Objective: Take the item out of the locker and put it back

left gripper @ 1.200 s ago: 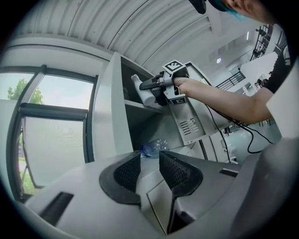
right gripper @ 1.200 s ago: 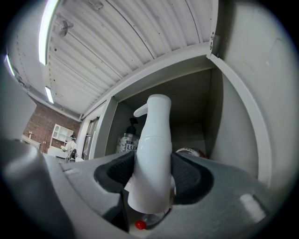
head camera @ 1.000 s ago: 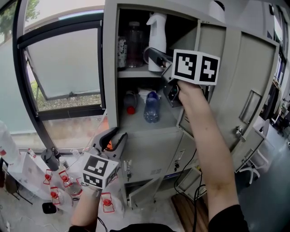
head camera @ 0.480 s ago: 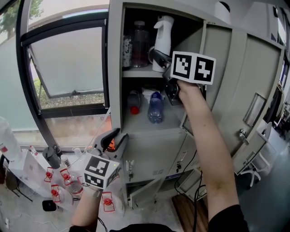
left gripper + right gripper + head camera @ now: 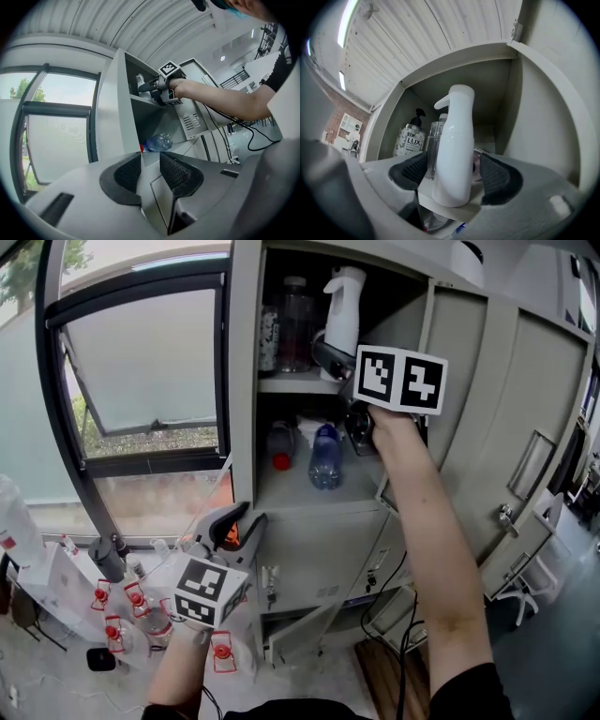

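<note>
Head view: the right hand-held gripper is reaching into the grey metal locker. Left gripper view: the left hand-held gripper is holding its ribbed pads slightly apart, empty. Right gripper view: the jaws, having just been opening wide, are flanking the smooth white spray bottle standing on the upper shelf.

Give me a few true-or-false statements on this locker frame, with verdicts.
1. The spray bottle stands on the top shelf. True.
2. The right claw clamps the spray bottle. False: its jaws have just been opening and stand apart either side of it.
3. A LUX bottle shares that shelf. True.
4. The left claw holds the LUX bottle. False: it is empty, outside the locker.
5. The locker is shut. False: it stands open.
</note>
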Motion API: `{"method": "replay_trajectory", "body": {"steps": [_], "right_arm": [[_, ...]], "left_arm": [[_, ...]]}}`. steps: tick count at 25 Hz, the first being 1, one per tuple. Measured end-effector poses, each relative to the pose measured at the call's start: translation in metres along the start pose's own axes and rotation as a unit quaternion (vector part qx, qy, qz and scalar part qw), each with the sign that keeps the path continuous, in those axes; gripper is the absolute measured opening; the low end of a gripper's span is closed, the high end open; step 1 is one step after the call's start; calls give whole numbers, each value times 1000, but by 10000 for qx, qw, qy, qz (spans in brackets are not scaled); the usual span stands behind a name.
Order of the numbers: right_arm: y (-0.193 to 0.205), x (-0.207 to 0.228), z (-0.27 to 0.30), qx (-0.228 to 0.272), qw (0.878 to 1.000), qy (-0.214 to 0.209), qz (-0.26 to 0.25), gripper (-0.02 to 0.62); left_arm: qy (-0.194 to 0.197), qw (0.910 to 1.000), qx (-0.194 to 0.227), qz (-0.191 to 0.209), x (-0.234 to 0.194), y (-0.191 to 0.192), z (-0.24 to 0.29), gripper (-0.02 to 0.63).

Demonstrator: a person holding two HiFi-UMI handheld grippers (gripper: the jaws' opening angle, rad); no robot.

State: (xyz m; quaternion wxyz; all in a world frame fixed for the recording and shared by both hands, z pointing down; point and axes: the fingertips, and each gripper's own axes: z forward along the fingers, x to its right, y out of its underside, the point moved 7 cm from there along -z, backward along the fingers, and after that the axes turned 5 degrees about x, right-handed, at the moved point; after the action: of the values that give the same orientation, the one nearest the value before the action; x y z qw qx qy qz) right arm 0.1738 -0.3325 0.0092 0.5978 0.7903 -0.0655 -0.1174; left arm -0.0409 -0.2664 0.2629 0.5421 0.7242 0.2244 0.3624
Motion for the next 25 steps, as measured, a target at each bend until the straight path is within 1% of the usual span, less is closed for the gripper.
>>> {"method": "replay_trajectory", "body": {"steps": [6, 8, 9, 12, 13, 15, 19, 25], "right_arm": [[-1, 5, -19, 258, 9993, 189, 198, 336], [-1, 8, -25, 296, 9990, 252, 226, 274], [0, 8, -26, 289, 9990, 250, 235, 254], [3, 7, -26, 208, 9993, 178, 244, 232], [4, 7, -25, 178, 9994, 188, 214, 216], [4, 7, -23, 118, 9996, 240, 119, 163], [5, 3, -19, 70, 9997, 227, -24, 160], [5, 0, -18, 76, 9998, 178, -37, 160]], "left_arm": [[-8, 10000, -37, -55, 2, 0, -1, 124], [-23, 9999, -37, -99, 3, -4, 0, 124], [-24, 9999, -31, -108, 4, -5, 0, 124], [2, 9999, -22, -118, 5, -3, 2, 124], [30, 9999, -24, -107, 5, -1, 3, 124], [85, 9999, -35, -74, 6, 5, 4, 124], [104, 9999, -36, -87, 5, 8, 4, 124], [86, 9999, -21, -104, 6, 9, 4, 124]]}}
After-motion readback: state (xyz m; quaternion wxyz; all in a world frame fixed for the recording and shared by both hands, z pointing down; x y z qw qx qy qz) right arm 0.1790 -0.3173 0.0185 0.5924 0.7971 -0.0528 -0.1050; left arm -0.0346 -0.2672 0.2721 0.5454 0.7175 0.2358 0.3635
